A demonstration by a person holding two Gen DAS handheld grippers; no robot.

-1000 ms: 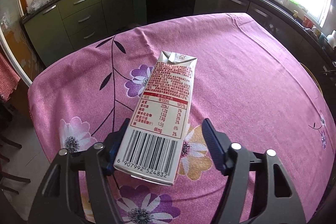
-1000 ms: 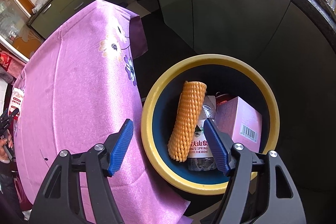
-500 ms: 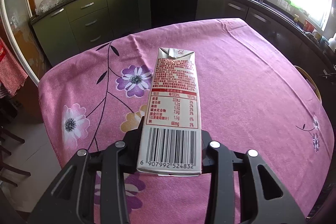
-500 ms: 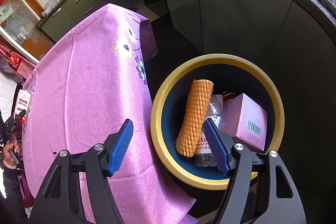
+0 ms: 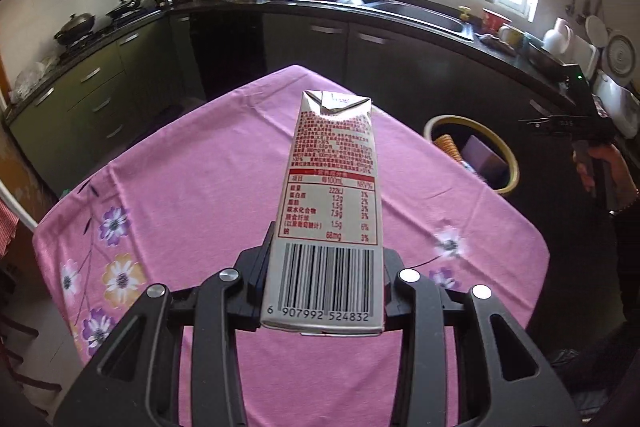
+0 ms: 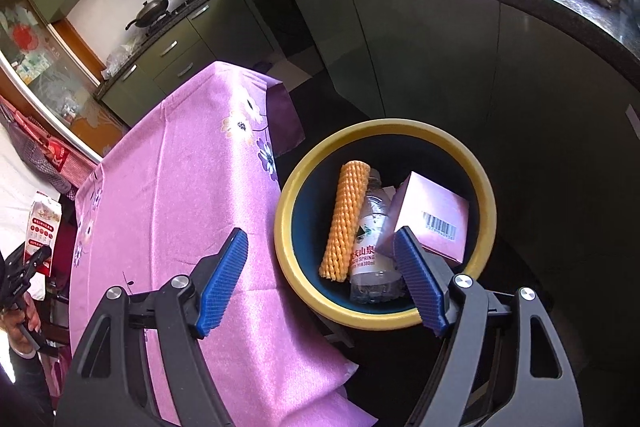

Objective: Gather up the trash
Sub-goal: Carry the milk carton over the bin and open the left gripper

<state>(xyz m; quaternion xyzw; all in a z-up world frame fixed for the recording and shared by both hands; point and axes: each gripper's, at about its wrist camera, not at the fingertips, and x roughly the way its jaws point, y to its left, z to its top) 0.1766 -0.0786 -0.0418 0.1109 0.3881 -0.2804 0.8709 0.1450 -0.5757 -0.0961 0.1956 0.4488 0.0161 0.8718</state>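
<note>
- The left gripper (image 5: 324,267) is clamped on the lower end of a drink carton (image 5: 332,211), barcode side facing the camera. A second ago its blue pads stood either side of the carton, which lay flat on the cloth; the jaws have since narrowed onto it, and the carton is now between them and off the table.
- In the left wrist view the carton runs up the middle of the frame, its folded top pointing toward the kitchen counter. The pink flowered tablecloth (image 5: 200,187) sits lower and smaller behind it than before, so the carton has been lifted clear.
- The yellow-rimmed bin (image 5: 508,163) now shows at centre right of that view, beyond the table's far edge. A second ago it was not in this view at all.
- In the right wrist view the same carton (image 6: 42,223) appears at the left edge, held up beside the table.
- The right gripper (image 6: 320,283) holds nothing; its jaws are wide and have just been opening a little further, with the bin (image 6: 384,319) below it at centre right.
- Already in the bin: an orange foam net sleeve (image 6: 346,223), a clear water bottle (image 6: 370,247) and a pink box (image 6: 432,223).
- Judgement: the pickup looks done, and what remains is carrying the carton across to the bin and releasing it. No other trash shows on the visible cloth.
</note>
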